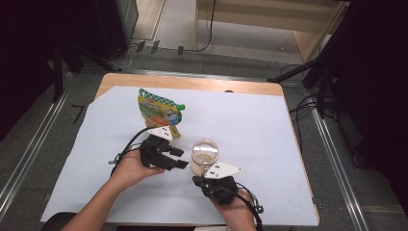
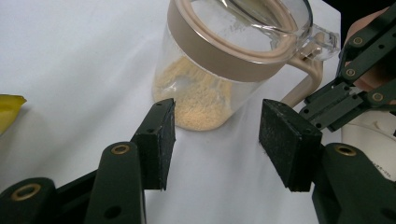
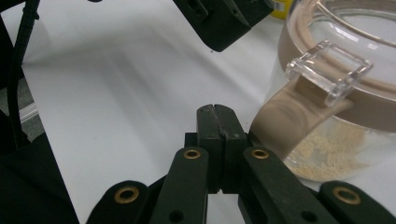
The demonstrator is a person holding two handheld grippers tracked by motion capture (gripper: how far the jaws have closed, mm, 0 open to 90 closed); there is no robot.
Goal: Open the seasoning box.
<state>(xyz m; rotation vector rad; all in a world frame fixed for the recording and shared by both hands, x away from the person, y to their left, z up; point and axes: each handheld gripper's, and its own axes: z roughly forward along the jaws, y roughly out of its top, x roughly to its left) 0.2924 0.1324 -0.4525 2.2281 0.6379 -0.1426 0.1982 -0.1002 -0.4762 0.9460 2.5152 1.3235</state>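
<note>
High view had the jar (image 1: 205,155) standing upright on the white sheet of the bench (image 1: 269,125), with the pouch (image 1: 159,111) just behind the left tongs (image 1: 179,158) and well clear of the jar. From the left gripper view those left tongs (image 2: 215,140) stood about half open, pads empty, aimed at the jar (image 2: 219,70) with pale grains at its bottom, near it but not touching. The right tongs (image 3: 218,125) were clenched on nothing, tips just beside the tan handle (image 3: 285,123) in the right gripper view. Judging by the layout, the step was to steady the jar and get its lid (image 2: 247,23) open. Best play would be to spread the left tongs wider than the body before closing in, squeeze low on the glass where it is widest, and keep the jar upright so the grains stay put. The right tongs would need to part before taking the handle or the clear tab (image 3: 329,70).
</note>
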